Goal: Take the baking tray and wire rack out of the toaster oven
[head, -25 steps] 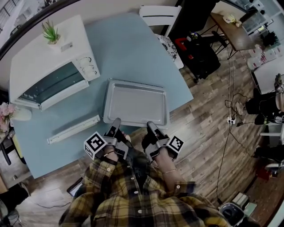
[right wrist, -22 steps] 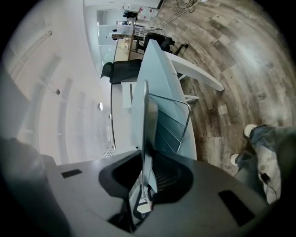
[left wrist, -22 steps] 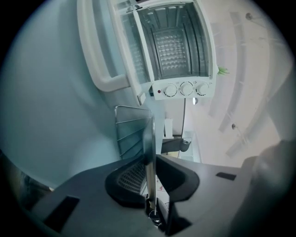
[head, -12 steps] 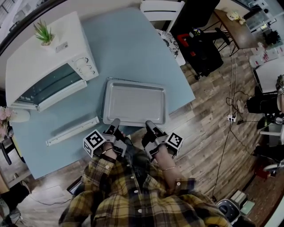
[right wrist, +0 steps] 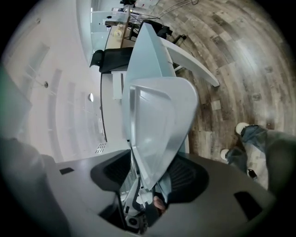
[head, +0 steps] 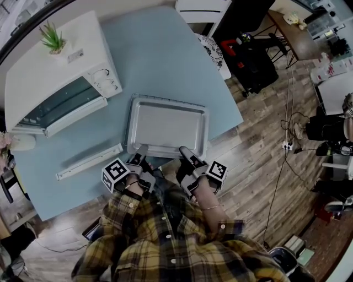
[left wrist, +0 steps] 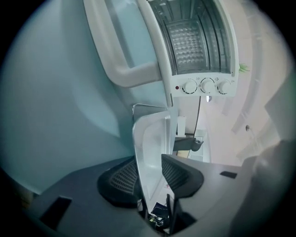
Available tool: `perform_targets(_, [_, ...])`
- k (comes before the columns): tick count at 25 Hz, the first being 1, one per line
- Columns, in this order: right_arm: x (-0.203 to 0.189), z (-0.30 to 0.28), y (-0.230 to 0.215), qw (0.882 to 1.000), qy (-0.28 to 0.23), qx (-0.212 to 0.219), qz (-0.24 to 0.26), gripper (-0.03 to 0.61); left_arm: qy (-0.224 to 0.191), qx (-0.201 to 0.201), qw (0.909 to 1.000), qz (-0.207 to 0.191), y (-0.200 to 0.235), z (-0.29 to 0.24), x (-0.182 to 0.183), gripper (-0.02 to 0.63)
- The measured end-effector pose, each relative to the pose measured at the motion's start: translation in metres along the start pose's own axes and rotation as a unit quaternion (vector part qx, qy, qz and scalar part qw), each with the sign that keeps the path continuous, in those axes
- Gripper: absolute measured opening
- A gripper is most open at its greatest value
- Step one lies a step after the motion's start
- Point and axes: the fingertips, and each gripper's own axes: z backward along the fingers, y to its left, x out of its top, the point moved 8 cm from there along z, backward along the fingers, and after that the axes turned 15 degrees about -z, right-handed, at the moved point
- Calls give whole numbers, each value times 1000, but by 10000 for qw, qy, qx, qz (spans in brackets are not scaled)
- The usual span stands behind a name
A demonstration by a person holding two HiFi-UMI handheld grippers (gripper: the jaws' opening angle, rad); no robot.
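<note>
The grey baking tray (head: 165,124) lies flat on the blue table (head: 160,60), near its front edge. My left gripper (head: 138,160) and right gripper (head: 185,154) are both at the tray's near rim. In the left gripper view the tray's rim (left wrist: 152,143) stands between the pads of the left gripper (left wrist: 150,173), whose jaws are opening. The right gripper (right wrist: 150,176) is also opening, with the rim (right wrist: 157,125) loose between its pads. The white toaster oven (head: 55,82) stands at the back left, its door down. A thin wire (left wrist: 148,106) shows behind the tray.
The oven's door handle (head: 88,162) juts toward the table's front, left of the tray. A small potted plant (head: 52,38) sits on the oven. A white chair (head: 201,8) stands beyond the table, and dark bags (head: 253,60) lie on the wooden floor to the right.
Both grippers have dipped slightly at the tray's near rim. The tray lies in nearly the same place on the table.
</note>
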Motion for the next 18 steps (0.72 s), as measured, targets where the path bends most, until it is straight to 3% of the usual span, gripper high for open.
perform_targets(8, [-6,1,3,9998,110,-151,35,306,26,16,10000,-43,-4,7,-2,263])
perform_targets(18, [-18,9,-14,9994,250,-140,-166,318,1,-95,9999,-48,0,20,-9,299])
